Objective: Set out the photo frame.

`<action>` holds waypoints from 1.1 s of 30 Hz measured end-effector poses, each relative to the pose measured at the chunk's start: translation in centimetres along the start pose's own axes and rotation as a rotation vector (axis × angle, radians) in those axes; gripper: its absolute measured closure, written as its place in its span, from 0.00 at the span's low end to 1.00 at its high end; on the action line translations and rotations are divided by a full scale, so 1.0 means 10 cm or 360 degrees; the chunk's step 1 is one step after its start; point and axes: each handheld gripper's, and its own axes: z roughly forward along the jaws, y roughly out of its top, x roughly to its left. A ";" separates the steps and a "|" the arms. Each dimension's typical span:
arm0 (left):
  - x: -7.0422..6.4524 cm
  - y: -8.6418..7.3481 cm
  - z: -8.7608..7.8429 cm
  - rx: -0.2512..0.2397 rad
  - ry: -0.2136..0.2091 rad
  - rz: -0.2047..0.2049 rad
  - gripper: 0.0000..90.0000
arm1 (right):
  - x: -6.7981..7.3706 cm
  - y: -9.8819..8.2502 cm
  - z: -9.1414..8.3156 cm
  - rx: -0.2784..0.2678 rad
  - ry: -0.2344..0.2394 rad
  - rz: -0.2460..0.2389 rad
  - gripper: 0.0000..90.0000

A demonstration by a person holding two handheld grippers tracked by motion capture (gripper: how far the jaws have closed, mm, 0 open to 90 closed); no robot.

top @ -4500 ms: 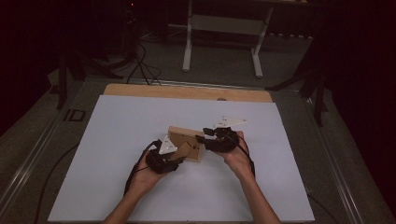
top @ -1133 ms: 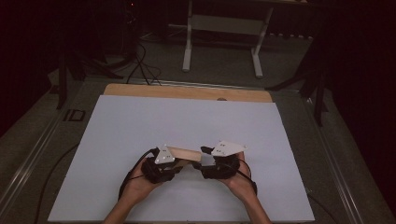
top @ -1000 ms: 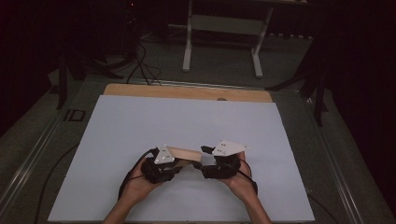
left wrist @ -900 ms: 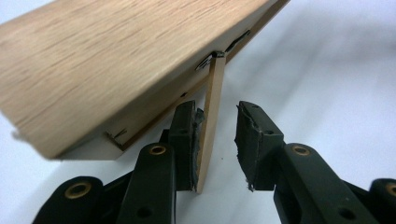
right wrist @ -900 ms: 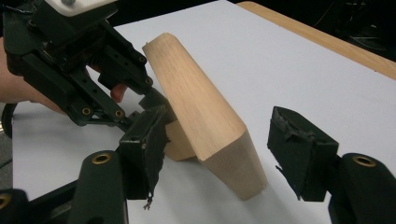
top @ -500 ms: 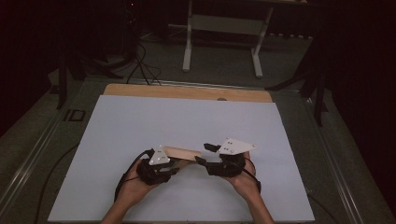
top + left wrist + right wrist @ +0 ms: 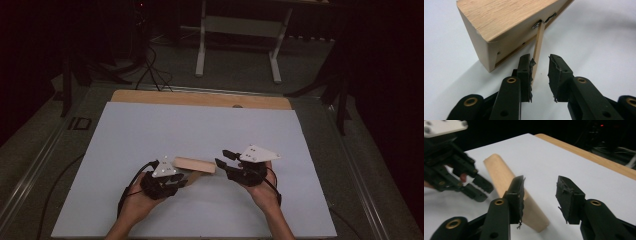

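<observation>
While wooden frame [image 7: 194, 164] lies on white sheet [image 7: 150, 130] in lower middle of high view, left gripper [image 7: 181, 179] sits at its lower left end; jaws part open and just been closing, thin wooden strut [image 7: 537, 51] between them, touching left pad only, right pad clear; right gripper [image 7: 223, 158] just right of frame's right end; jaws apart, nothing between, just been closing; frame [image 7: 511, 195] passes behind its left jaw in right gripper view.

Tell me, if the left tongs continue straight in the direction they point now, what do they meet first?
Probably the wooden box. The left tongs stand open around its thin hinged strip, which rests against one pad; straight ahead lies the box's underside.
</observation>
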 end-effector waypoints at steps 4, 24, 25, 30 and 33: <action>0.01 -0.01 0.00 0.0012 -0.0008 -0.0017 0.81 | -0.03 0.00 -0.01 -0.0035 -0.0029 0.0023 0.71; -0.05 0.00 0.06 -0.0008 0.0070 0.0038 0.98 | -0.10 -0.19 0.30 0.0111 -0.0087 0.0065 0.99; -0.04 0.00 0.08 -0.0011 0.0068 0.0019 0.99 | -0.10 -0.20 0.32 0.0110 -0.0082 0.0072 0.99; -0.05 0.01 0.09 -0.0019 0.0083 0.0019 1.00 | -0.12 -0.21 0.35 0.0111 -0.0068 0.0099 0.99; -0.06 0.02 0.10 -0.0019 0.0091 0.0032 1.00 | -0.12 -0.23 0.37 0.0125 -0.0076 0.0114 0.99</action>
